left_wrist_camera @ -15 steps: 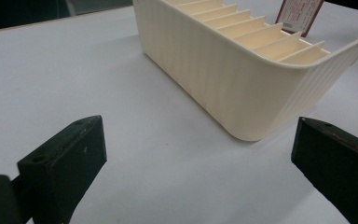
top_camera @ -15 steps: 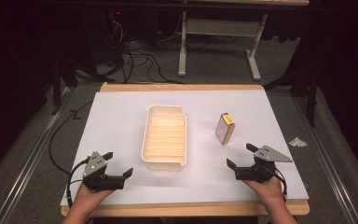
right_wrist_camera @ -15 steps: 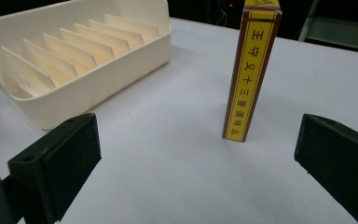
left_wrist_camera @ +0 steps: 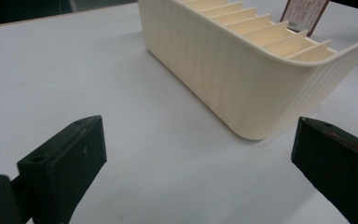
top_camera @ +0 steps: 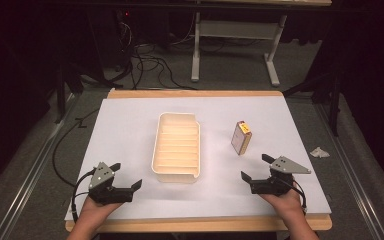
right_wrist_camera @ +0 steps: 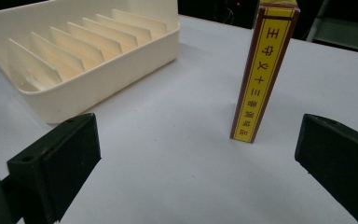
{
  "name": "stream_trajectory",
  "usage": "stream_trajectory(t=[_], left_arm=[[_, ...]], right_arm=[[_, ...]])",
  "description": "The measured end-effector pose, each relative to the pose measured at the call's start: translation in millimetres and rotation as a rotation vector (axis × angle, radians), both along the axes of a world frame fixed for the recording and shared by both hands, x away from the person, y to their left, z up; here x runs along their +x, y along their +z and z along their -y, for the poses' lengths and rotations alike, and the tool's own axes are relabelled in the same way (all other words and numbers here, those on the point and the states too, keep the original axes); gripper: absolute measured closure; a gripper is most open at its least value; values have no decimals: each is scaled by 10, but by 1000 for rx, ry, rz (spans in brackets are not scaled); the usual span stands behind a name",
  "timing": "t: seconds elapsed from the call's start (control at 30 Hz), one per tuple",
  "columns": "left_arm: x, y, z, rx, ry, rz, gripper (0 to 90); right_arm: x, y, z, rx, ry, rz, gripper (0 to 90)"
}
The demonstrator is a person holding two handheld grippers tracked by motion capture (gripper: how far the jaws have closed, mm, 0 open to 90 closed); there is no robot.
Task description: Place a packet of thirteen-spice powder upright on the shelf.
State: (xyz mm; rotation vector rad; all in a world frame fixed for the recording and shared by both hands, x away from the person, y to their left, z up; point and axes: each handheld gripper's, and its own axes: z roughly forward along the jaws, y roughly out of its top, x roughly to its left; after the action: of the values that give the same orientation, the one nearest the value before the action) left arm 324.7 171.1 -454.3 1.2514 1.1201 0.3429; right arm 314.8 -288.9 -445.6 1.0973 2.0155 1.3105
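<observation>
- Left gripper (top_camera: pixel 128 176): jaws wide, nothing between, near cream tray (top_camera: pixel 176 148).
- Right gripper (top_camera: pixel 254 167): jaws wide, empty, facing upright box (top_camera: pixel 241 137).

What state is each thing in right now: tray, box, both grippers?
Tray: cream, slotted, empty, flat on the white sheet.
Box: upright on end, right of the tray, apart from it.
Left gripper: open, holding nothing.
Right gripper: open, holding nothing, short of the box.
</observation>
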Motion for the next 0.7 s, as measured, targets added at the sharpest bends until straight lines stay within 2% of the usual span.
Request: stream_trajectory(t=[0.7], left_arm=[[-10,2,-5,4,-3,2,31]], right_arm=[[-4,47,-5,1,-13,12,0]])
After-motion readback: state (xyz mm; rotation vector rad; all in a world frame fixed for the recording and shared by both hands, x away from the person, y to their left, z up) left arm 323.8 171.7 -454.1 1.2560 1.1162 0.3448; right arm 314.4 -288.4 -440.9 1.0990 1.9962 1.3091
